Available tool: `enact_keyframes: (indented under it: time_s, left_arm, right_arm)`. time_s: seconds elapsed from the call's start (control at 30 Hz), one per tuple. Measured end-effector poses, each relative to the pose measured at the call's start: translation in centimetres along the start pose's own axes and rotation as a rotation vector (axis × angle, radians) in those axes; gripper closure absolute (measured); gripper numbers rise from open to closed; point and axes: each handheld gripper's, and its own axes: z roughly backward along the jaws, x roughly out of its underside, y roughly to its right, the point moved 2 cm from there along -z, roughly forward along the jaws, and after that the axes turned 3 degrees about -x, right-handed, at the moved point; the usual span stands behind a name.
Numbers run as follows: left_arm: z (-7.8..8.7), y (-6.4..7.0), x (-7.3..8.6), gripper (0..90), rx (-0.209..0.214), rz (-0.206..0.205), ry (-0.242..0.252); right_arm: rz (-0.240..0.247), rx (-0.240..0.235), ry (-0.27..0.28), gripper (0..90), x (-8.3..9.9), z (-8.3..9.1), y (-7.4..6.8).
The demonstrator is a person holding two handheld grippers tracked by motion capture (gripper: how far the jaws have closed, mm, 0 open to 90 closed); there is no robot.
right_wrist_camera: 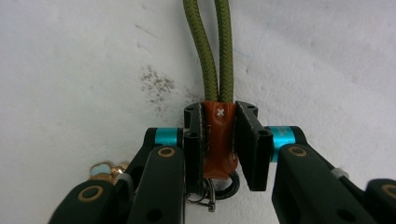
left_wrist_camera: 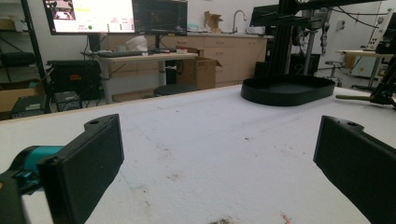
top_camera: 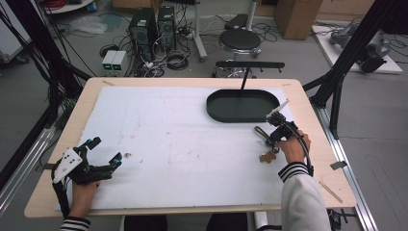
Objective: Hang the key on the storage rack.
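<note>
The table (top_camera: 57, 144) carries a white mat (top_camera: 183, 144) that covers most of its top. The mat is stained in places.

A black oval tray (top_camera: 243, 106) sits at the far right of the mat. It appears empty.

The left gripper (top_camera: 103, 154) rests at the near left corner of the mat, held in the person's left hand (top_camera: 84, 192). Its jaws stand wide apart with nothing between them; the left gripper view confirms bare mat in the gap.

The right gripper (right_wrist_camera: 219, 140) is on the right side of the mat, near the tray but apart from it. Its jaws are closed on a keychain (right_wrist_camera: 219, 135), clamping the brown leather tab from both sides.

The keychain consists of:
- a doubled olive cord (right_wrist_camera: 215, 46) running away from the tab, flat on the mat;
- the leather tab, stitched with a small white cross;
- metal rings (right_wrist_camera: 212, 191) below the tab;
- a gold fitting (right_wrist_camera: 105, 170) to the side, on the mat.

Handling, as judged:
- The item is light. Weight is no concern.
- The cord is soft and will droop and swing when lifted.
- The rings are hard, loose and likely to slip.
- The tab is flat and slightly compliant. It is the best hold point, and the present hold looks centred and secure.
</note>
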Motion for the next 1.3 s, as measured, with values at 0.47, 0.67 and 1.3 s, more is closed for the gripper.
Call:
enact_keyframes:
  time_s: [0.47,0.67,1.3]
  left_arm:
    - [0.0,0.0,0.0,2.1,-0.002,-0.001,0.001]
    - [0.0,0.0,0.0,2.0,-0.001,0.000,0.000]
    - [0.0,0.0,0.0,2.1,-0.001,0.002,-0.001]
  right_arm:
    - [0.055,-0.058,0.160,73.8,-0.5,1.6,-0.7]
    - [0.074,-0.059,0.282,73.8,-0.7,2.6,-0.5]
    - [0.085,-0.019,0.646,73.5,-2.1,7.0,-0.6]
